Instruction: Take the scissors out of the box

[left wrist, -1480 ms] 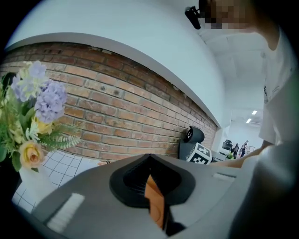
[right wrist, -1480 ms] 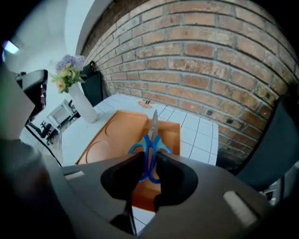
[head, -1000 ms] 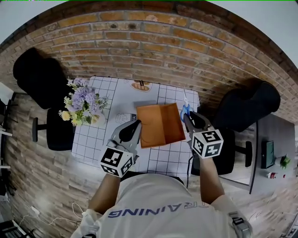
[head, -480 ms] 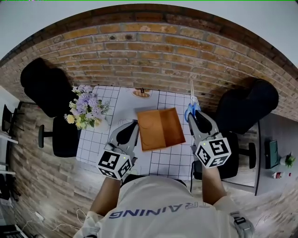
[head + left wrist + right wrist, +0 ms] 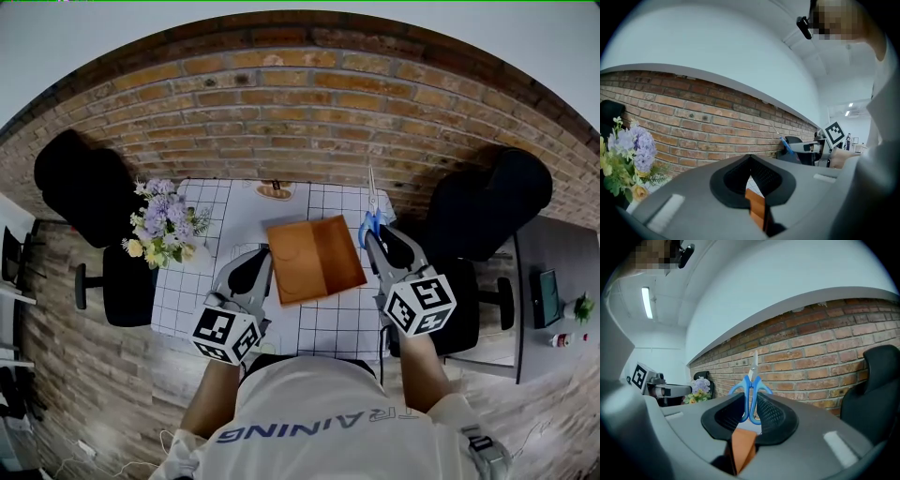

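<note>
Scissors [image 5: 751, 380] are sticking up from the right gripper [image 5: 751, 404], which is pinching their blue handles; the left gripper [image 5: 750, 158] is pressing together, empty.

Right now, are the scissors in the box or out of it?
Out. The right gripper holds the blue scissors by their handles, blades up, clear of the orange box.

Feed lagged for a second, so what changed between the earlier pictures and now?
The right gripper, shut on the blue scissors, has carried them a little higher, blades up, beside the right edge of the open orange box. No grip was taken or released. The left gripper stays empty at the box's left, and the box rests unmoved on the table.
</note>
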A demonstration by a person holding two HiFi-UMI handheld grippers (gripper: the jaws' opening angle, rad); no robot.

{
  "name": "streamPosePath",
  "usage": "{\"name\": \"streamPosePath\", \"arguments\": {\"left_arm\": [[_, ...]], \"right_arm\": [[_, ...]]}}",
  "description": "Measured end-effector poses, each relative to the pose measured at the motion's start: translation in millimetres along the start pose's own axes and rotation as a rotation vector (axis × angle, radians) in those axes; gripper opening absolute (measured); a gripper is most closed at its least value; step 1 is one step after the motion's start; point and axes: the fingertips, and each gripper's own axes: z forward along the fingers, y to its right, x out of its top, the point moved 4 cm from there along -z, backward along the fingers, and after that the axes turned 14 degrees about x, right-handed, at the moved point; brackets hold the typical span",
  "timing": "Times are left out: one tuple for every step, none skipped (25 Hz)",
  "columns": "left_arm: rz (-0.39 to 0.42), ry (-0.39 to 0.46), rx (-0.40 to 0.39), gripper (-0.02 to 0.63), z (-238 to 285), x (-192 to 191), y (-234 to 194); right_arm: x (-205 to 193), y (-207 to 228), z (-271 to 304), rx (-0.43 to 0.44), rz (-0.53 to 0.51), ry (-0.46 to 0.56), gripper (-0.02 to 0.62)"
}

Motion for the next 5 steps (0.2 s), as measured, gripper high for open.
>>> {"name": "streamPosePath", "arguments": {"left_arm": [[0.001,-0.001,0.000,0.000,0.7,-0.4,-0.1],[0.002,-0.002,0.000,0.000,1.4,-0.9,0.0],[0.002,-0.003,-0.001,0.000,2.0,-1.3,0.2],[0.003,-0.004,-0.002,0.000,2.6,-1.7,0.5],[0.004,-0.006,-0.003,0.000,3.2,-2.1,0.7]], "right_arm": [[-0.3,-0.7,-0.7,-0.001,-0.001,0.000,0.101],[-0.7,-1.3,-1.4,-0.002,-0.003,-0.001,0.101],[-1.2,-1.8,-2.1,-0.003,-0.004,-0.003,0.101],[-1.6,-2.4,-2.8,-0.004,-0.006,-0.005,0.101],[-2.1,-3.0,-3.4,-0.006,-0.008,-0.006,0.101]]}}
